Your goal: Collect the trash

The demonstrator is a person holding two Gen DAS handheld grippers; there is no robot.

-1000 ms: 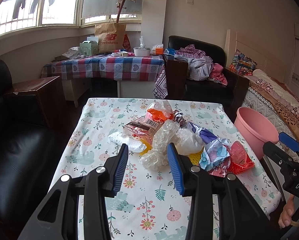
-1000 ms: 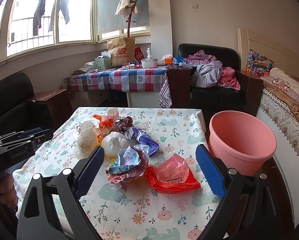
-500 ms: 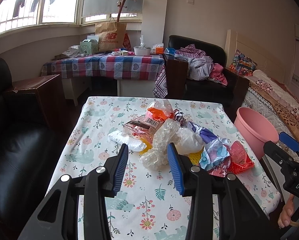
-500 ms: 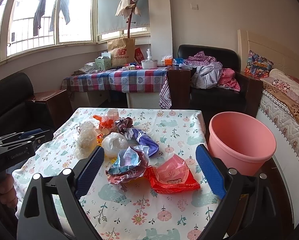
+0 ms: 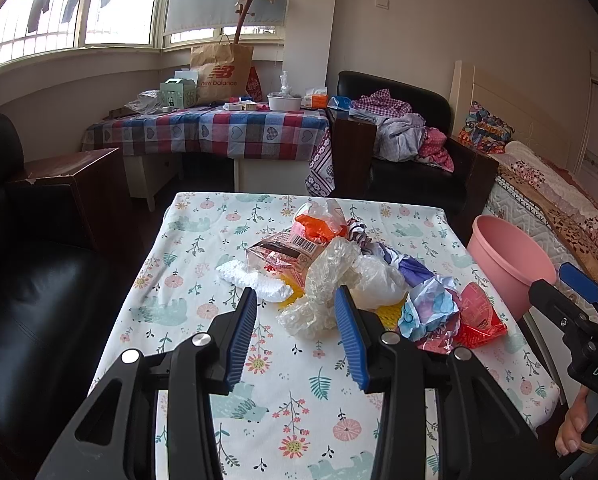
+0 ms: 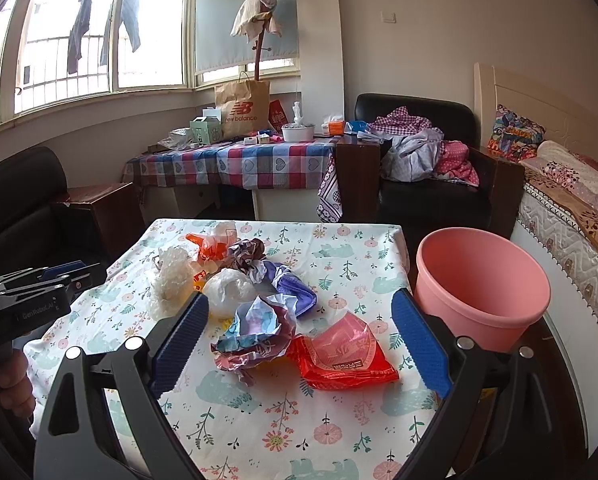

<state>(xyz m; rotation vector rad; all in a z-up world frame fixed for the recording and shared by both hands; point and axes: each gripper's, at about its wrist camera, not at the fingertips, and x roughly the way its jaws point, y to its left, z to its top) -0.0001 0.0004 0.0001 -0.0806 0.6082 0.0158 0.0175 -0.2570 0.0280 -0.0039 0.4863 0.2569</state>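
A heap of trash lies mid-table on the floral cloth [image 5: 203, 280]: clear crumpled plastic [image 5: 323, 284], a pink barcode wrapper [image 5: 283, 252], white foam [image 5: 251, 280], an orange bag [image 6: 211, 246], a blue-pink crumpled paper [image 6: 255, 328] and a red wrapper [image 6: 343, 356]. A pink bucket [image 6: 479, 292] stands off the table's right edge. My left gripper [image 5: 295, 308] is open and empty, just short of the clear plastic. My right gripper [image 6: 299, 316] is wide open and empty, its jaws either side of the crumpled paper and red wrapper, above them.
A black sofa [image 5: 31, 272] runs along the table's left side. A bed [image 6: 571, 216] lies right of the bucket. Behind the table stand a checked-cloth table [image 5: 219, 128] with clutter and a black armchair [image 5: 411, 160] with clothes.
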